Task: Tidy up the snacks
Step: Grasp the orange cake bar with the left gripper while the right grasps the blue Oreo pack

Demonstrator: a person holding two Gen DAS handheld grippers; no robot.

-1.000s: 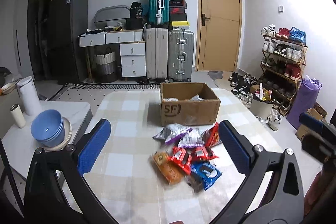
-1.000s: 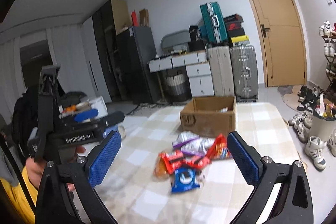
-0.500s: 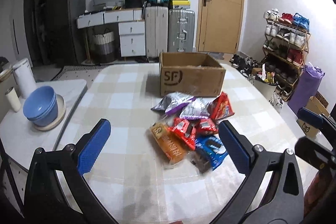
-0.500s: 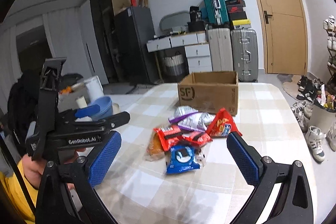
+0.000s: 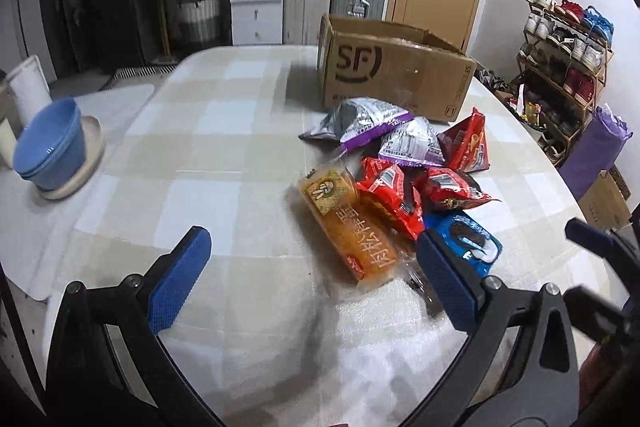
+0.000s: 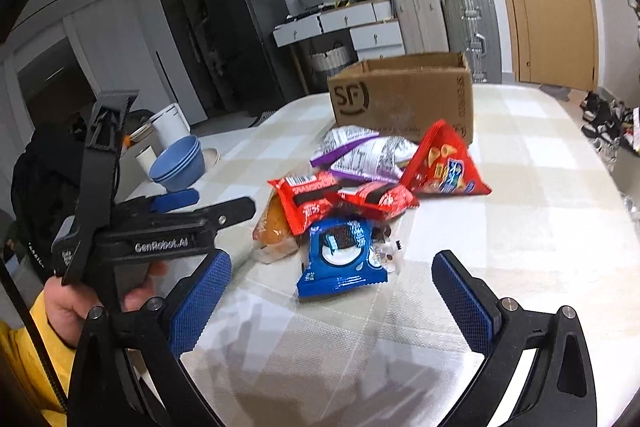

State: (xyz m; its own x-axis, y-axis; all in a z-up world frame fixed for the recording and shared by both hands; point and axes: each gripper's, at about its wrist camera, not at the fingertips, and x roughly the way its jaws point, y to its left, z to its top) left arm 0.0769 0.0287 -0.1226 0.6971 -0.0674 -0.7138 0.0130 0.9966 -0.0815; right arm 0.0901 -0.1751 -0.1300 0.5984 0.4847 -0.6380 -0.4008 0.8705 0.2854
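Left gripper [image 5: 312, 273] hangs spread wide and empty, the orange pack [image 5: 348, 223] at its twelve o'clock. The snack pile lies mid-surface [image 5: 208, 155], the box [image 5: 396, 75] just beyond. Right gripper [image 6: 332, 293] gapes too, the blue packet [image 6: 340, 259] at twelve. These bags look light, crinkly and slippery, probably crushable; I'd pinch a sealed edge.

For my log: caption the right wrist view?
Open right hand-held gripper hovers before blue cookie packet; brown cardboard box behind.
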